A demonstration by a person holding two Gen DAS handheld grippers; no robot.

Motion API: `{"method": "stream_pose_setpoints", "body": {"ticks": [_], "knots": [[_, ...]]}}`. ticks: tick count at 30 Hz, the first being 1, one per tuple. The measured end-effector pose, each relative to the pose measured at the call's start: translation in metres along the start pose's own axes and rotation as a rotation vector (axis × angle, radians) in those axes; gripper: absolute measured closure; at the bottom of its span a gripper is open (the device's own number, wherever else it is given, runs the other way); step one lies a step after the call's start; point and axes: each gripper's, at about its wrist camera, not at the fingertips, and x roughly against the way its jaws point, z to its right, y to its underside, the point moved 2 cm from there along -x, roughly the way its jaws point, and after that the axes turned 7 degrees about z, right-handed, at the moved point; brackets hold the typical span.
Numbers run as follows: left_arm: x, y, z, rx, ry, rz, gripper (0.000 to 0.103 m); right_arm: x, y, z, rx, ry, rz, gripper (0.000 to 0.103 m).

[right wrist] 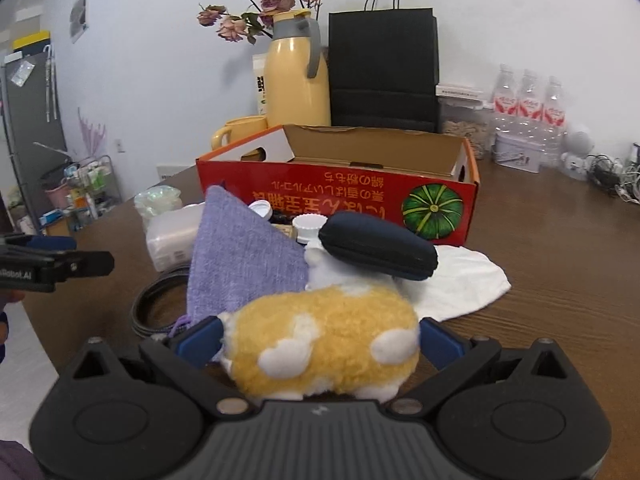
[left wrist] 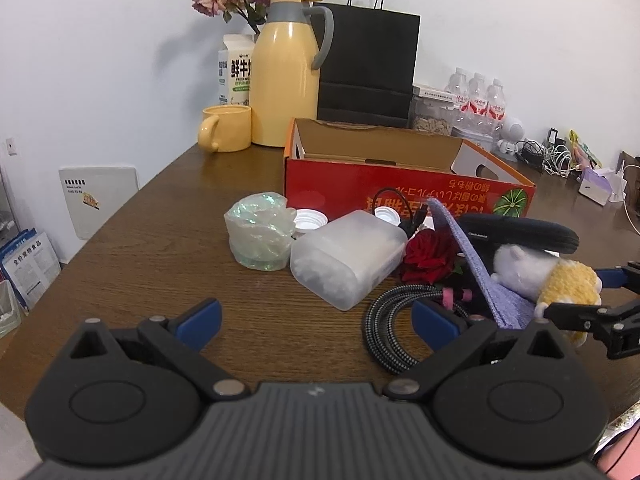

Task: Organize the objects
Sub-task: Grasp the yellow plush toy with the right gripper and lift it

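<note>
A yellow and white plush toy (right wrist: 324, 344) sits between the wide-spread fingers of my right gripper (right wrist: 320, 340); the jaws stand open around it. It also shows in the left wrist view (left wrist: 560, 280). A pile lies before the red open box (left wrist: 404, 184): a translucent plastic case (left wrist: 348, 256), a crumpled plastic bag (left wrist: 260, 236), a red rose (left wrist: 428, 256), a purple cloth (right wrist: 240, 260), a dark zip case (right wrist: 380, 248), a braided cable (left wrist: 392, 320). My left gripper (left wrist: 316, 320) is open and empty over the bare table, short of the plastic case.
A yellow thermos (left wrist: 284, 76), yellow mug (left wrist: 226, 128), milk carton (left wrist: 236, 72) and black paper bag (left wrist: 368, 64) stand behind the box. Water bottles (right wrist: 528, 108), a tin and cables sit at the back right. A white cloth (right wrist: 460, 280) lies right of the pile.
</note>
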Motion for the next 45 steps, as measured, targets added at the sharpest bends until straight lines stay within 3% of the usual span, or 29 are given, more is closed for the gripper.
{"method": "stream_pose_setpoints", "body": {"ticks": [8,17,26,37,45], "knots": [[-0.013,0.004,-0.007,0.032,0.022,-0.037,0.0,-0.014,0.0,0.005,-0.043,-0.07,0.011,0.0],[-0.014,0.004,-0.022,0.068,-0.005,-0.044,0.0,-0.017,0.002,0.002,-0.078,-0.06,0.012,0.005],[-0.009,-0.004,-0.025,0.046,0.001,-0.02,0.0,0.009,-0.002,-0.016,-0.087,-0.049,0.085,0.01],[-0.009,-0.028,-0.011,-0.056,0.037,0.008,0.0,0.04,-0.028,-0.052,-0.035,-0.108,0.197,0.01],[-0.038,-0.043,0.007,-0.152,0.093,-0.028,0.0,0.031,-0.043,-0.046,-0.023,-0.022,0.218,0.01]]}}
